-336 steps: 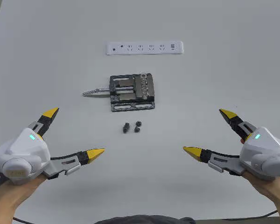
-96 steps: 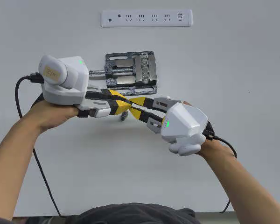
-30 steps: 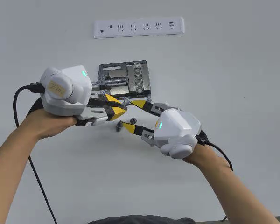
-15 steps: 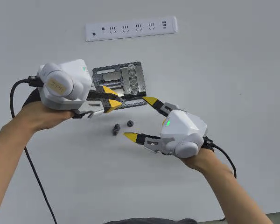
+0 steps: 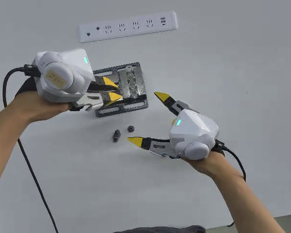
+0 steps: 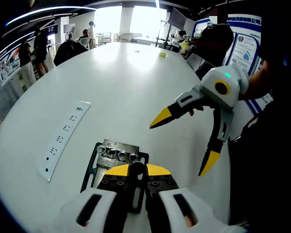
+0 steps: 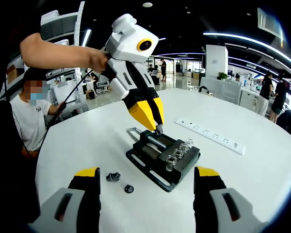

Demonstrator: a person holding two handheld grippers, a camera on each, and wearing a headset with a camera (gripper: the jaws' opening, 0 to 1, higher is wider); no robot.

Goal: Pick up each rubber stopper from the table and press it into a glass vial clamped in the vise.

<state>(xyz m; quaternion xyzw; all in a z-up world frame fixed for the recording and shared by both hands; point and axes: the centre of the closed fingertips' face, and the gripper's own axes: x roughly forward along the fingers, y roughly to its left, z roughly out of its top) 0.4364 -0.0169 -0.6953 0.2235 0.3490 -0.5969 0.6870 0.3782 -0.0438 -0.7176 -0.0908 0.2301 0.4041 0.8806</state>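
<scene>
The left gripper (image 5: 118, 91) is clenched on a small dark stopper (image 7: 158, 128), held over the vise (image 5: 121, 109) just beside its row of glass vials (image 5: 130, 82). The vise stands mid-table (image 5: 233, 73), with a power strip (image 5: 128, 26) beyond it toward the far edge. The loose stoppers (image 5: 116, 135) lie near the vise's near side. The right gripper (image 5: 141, 117) hangs released beside them, jaws wide apart.

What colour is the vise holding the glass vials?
Dark grey, nearly black; the vise shows best in the right gripper view.
</scene>
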